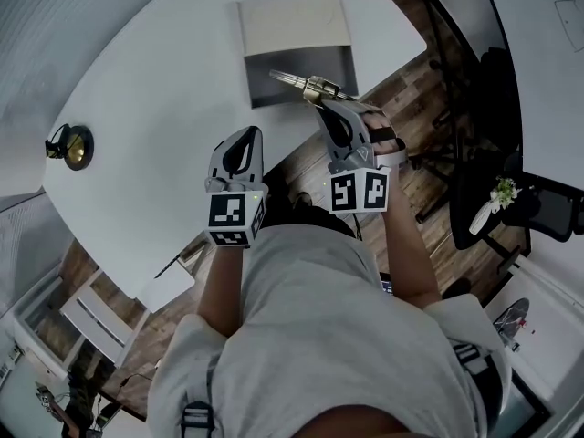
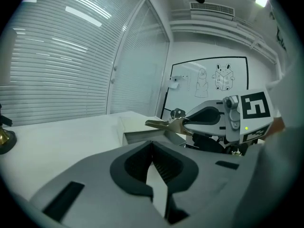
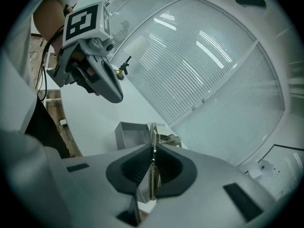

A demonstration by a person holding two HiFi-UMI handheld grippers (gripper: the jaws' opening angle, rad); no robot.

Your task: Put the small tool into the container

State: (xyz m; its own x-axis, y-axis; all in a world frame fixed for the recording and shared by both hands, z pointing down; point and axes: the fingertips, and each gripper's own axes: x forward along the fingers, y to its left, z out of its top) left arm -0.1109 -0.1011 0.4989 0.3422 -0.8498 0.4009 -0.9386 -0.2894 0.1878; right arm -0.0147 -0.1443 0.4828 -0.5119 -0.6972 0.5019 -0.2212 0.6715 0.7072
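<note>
Gripping the small tool [image 1: 304, 83], the right gripper [image 1: 325, 106] has its jaws pressed onto the thin brass-coloured metal; the right gripper view shows this best, with the tool standing edge-on as a narrow upright strip between the dark pads and its tip reaching past them toward the container [image 1: 301, 57]; the head view cannot show that pinch, but it does show the tool's pointed end lying across the container's grey opening, near its front edge, on the white table [image 1: 155, 89]; the left gripper view adds the side-on picture the other two lack: the tool is held level in the air, above the container's near rim and apart from it, not inside it.

The left gripper [image 1: 245, 135] hangs beside the right one, nearer the person and short of the container; its own view shows the pads drawn together at the tips with nothing between them, only pale table seen through the wedge lower down; the right gripper view catches it from outside, raised at the upper left.

A small brass object [image 1: 73, 147] stands well apart on the table's left side; only the left gripper view shows the whiteboard [image 2: 209, 87] with drawings on the far wall; only the head view shows the wooden floor [image 1: 411, 89] beyond the table edge.
</note>
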